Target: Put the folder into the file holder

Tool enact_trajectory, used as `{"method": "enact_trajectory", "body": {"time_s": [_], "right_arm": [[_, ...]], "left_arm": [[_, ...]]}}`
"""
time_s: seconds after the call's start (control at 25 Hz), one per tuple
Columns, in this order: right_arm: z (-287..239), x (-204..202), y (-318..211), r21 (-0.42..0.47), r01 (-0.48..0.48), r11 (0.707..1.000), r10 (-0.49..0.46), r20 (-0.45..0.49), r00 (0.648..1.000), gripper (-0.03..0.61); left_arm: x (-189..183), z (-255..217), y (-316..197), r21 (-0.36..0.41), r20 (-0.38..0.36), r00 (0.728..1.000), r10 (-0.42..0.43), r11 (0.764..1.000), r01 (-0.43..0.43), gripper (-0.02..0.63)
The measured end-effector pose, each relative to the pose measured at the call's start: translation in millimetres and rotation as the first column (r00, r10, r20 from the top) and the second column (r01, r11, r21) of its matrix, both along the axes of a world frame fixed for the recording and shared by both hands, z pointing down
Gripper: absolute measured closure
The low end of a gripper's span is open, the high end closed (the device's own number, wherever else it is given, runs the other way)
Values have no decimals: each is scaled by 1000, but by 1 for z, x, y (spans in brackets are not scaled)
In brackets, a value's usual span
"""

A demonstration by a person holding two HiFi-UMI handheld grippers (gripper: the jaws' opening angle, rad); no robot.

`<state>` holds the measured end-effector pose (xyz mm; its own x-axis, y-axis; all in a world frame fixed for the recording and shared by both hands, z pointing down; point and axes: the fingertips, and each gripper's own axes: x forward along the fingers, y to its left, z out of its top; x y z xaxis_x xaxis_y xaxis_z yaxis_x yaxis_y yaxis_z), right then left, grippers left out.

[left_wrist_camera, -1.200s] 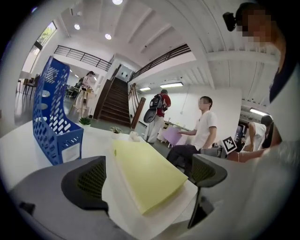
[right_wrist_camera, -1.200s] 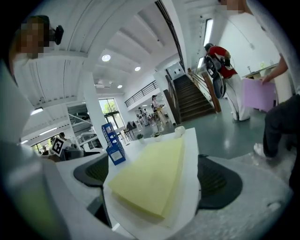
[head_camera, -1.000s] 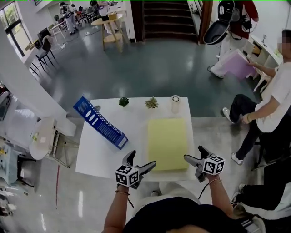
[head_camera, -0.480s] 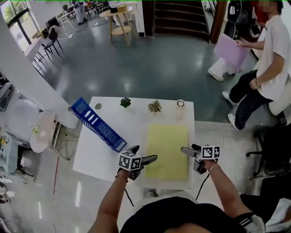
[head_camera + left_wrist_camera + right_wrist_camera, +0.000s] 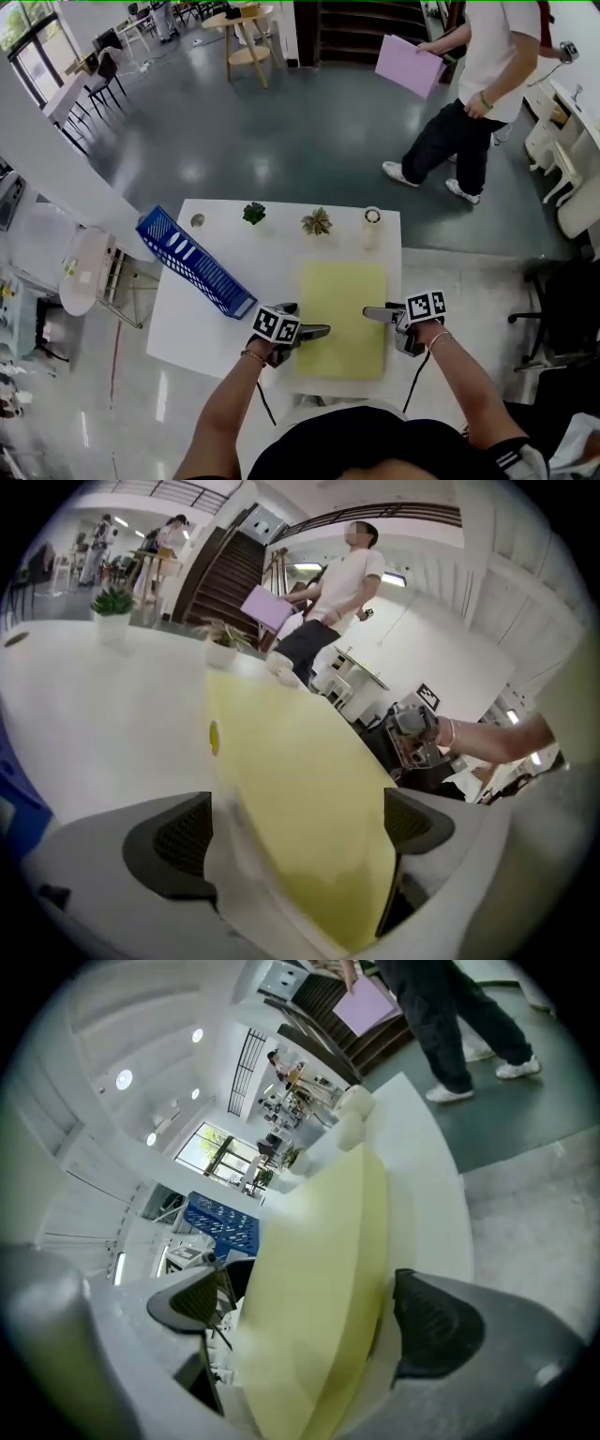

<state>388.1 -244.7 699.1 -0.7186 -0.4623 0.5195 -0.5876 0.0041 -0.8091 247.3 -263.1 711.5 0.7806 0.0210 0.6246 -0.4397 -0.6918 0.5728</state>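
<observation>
A pale yellow folder (image 5: 343, 317) lies flat on the white table (image 5: 202, 328), on its near right part. The blue file holder (image 5: 194, 262) lies on its side at the table's left, stretching to the far left corner. My left gripper (image 5: 319, 331) is at the folder's near left edge, my right gripper (image 5: 371, 313) over its right side. In the left gripper view the jaws (image 5: 295, 832) stand open with the folder (image 5: 300, 780) between them. In the right gripper view the gripper (image 5: 314, 1314) is open too, the folder's edge (image 5: 319, 1269) between its pads, the blue holder (image 5: 221, 1222) beyond.
Along the table's far edge stand two small potted plants (image 5: 254, 213) (image 5: 317, 222), a white cup (image 5: 372, 225) and a small round object (image 5: 197, 220). A person (image 5: 473, 70) carrying a pink folder (image 5: 410, 65) walks beyond the table. A round white stand (image 5: 86, 277) sits left.
Both grippers have moved forward and inward from the table's near edge onto the folder's sides. The person with the pink folder has walked leftward behind the table.
</observation>
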Motion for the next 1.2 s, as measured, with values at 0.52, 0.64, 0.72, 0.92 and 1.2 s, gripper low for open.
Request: {"method": "enact_trajectory", "body": {"time_s": [0.52,0.64,0.72,0.92,1.2], "right_arm": [[-12,-3,-15,-19,-140,990,139,277,951,8],[-10,-1,-16,-27,-166,986,166,328,930,14],[-10,0,-17,-41,-184,982,187,346,920,14],[-13,10,-21,-53,-247,968,247,395,885,14],[-14,11,-22,-52,-253,966,247,468,848,14]], "left_arm": [[5,2,-4,-4,-8,996,-90,996,90,54],[4,3,-8,4,-12,992,-124,992,124,54],[3,1,-11,6,-16,989,-145,989,145,54],[2,0,-11,12,-27,988,-155,988,155,54],[1,1,-12,12,-45,985,-168,986,169,54]]}}
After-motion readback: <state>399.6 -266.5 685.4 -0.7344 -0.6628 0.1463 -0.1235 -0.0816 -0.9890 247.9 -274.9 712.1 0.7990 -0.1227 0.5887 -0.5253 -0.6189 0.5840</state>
